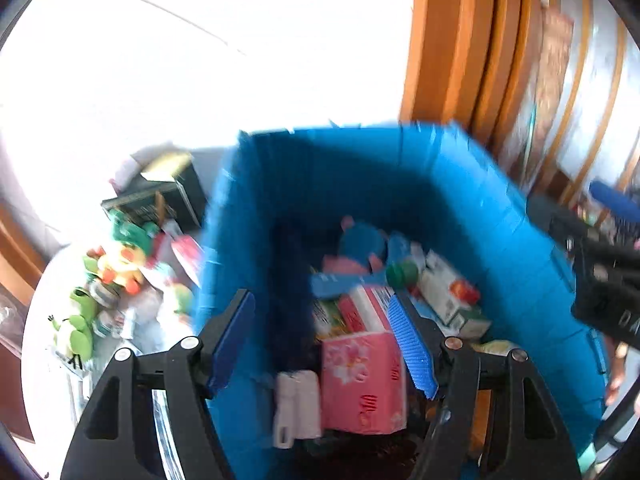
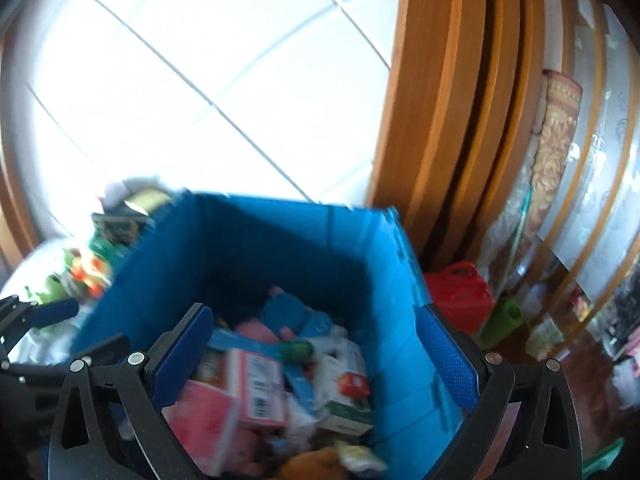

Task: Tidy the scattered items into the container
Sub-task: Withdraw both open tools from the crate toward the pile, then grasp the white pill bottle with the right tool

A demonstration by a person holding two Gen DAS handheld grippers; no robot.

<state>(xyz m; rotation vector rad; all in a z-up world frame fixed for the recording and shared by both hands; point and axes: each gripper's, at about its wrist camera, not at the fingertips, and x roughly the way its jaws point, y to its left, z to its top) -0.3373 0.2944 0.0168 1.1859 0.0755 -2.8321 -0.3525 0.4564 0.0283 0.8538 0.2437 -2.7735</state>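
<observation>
A blue fabric box (image 1: 500, 216) stands on the floor, holding several items: a pink floral pack (image 1: 362, 380), a white carton with a red fruit picture (image 1: 448, 292), a blue and pink plush (image 1: 360, 248) and a green-capped bottle (image 1: 402, 274). My left gripper (image 1: 324, 344) is open and empty, straddling the box's left wall. My right gripper (image 2: 316, 360) is open and empty above the box (image 2: 280, 240), over the pink pack (image 2: 200, 416) and carton (image 2: 344, 388). Scattered toys (image 1: 116, 268) lie left of the box, with green frog toys (image 1: 76, 328).
A dark book (image 1: 156, 200) lies behind the toys. A wooden door frame (image 1: 448, 40) rises behind the box. A red plastic container (image 2: 460, 296) and a green bottle (image 2: 502, 320) stand right of the box. White tiled floor (image 2: 180, 80) stretches beyond.
</observation>
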